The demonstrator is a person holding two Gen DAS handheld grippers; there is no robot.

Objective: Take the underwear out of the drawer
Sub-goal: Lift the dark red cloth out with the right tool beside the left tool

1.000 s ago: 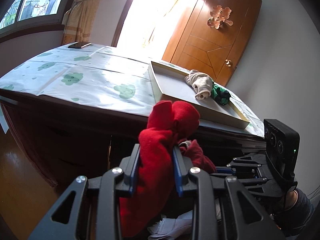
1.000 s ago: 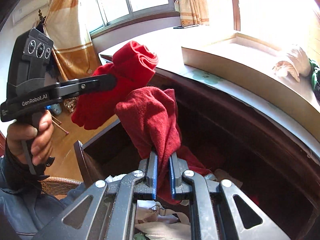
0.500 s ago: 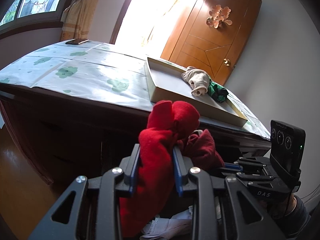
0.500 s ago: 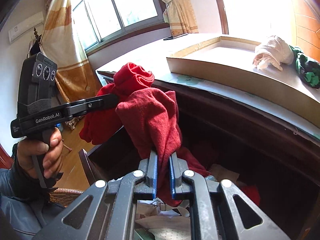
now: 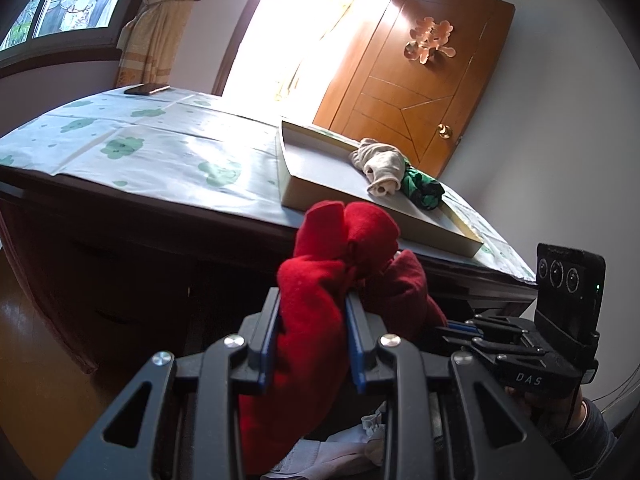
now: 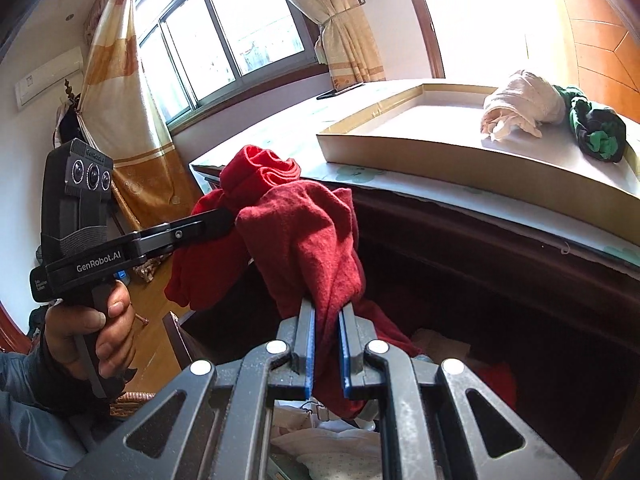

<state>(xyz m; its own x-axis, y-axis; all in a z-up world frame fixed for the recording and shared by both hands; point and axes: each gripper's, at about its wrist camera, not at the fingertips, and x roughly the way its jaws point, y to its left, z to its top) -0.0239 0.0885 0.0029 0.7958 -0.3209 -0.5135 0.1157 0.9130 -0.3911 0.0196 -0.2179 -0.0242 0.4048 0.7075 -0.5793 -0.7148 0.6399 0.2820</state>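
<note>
Clearly "GenRobot.AI"-marked left hand-held gripper (image 6: pixel 224 220) and right hand-held gripper (image 6: pixel 326 316) clamp red underwear (image 6: pixel 304 240).

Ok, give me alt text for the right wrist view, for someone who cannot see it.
The right gripper pinches dark red underwear above an open drawer, while the left gripper, held in a hand, clamps a brighter red piece. Behind, a shallow tray on the tabletop holds a cream bundle and a green-black one.

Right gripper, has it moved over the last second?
Yes. The right gripper, shut on dark red underwear, swung right: the cardboard tray slid leftward in its view.
</note>
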